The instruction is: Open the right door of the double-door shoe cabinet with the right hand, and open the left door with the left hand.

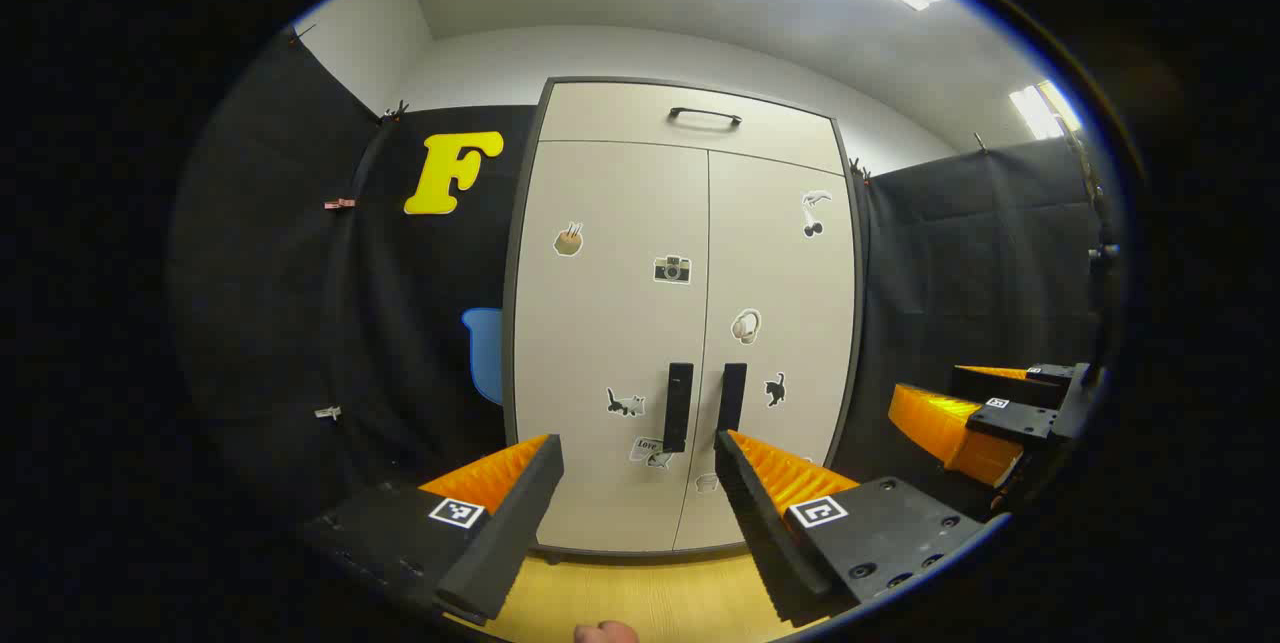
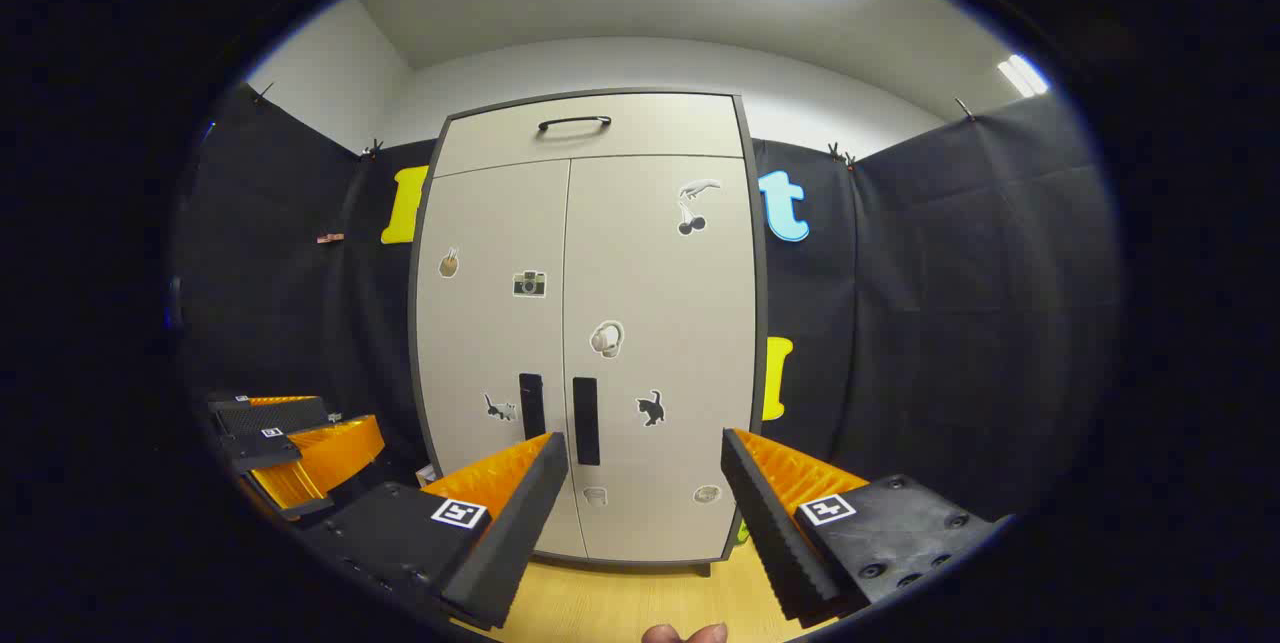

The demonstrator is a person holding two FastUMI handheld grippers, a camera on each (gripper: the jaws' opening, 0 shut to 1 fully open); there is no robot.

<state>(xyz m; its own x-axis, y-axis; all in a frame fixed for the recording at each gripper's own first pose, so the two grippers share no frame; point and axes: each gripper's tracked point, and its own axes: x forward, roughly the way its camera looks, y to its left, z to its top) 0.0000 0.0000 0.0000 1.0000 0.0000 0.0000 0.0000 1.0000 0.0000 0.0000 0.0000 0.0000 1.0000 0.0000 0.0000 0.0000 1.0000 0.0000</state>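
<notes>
A: Where does the tall cream double-door shoe cabinet with the dark frame (image 2: pixel 590 323) stand relative to the two tools?

B: Straight ahead of both, well apart from them, on the pale wooden floor (image 2: pixel 620 603). Both doors look closed, the seam between them running top to bottom.

A: And the right gripper (image 2: pixel 640 483)?

B: Its fingers are spread wide with nothing between them. In the right gripper view the black upright bar handle of the right door (image 2: pixel 586 420) sits a little left of the gap's middle, its long axis vertical, so the fingers would likely need to drift left and go forward to straddle it.

A: The left gripper (image 1: pixel 640 483)?

B: Also spread wide and empty. In the left gripper view the black upright bar handle of the left door (image 1: pixel 679 407) lies just beyond the gap, slightly right of centre, beside its twin.

A: Which goes first?

B: Judging by the task, the right one; neither handle is touched yet.
</notes>
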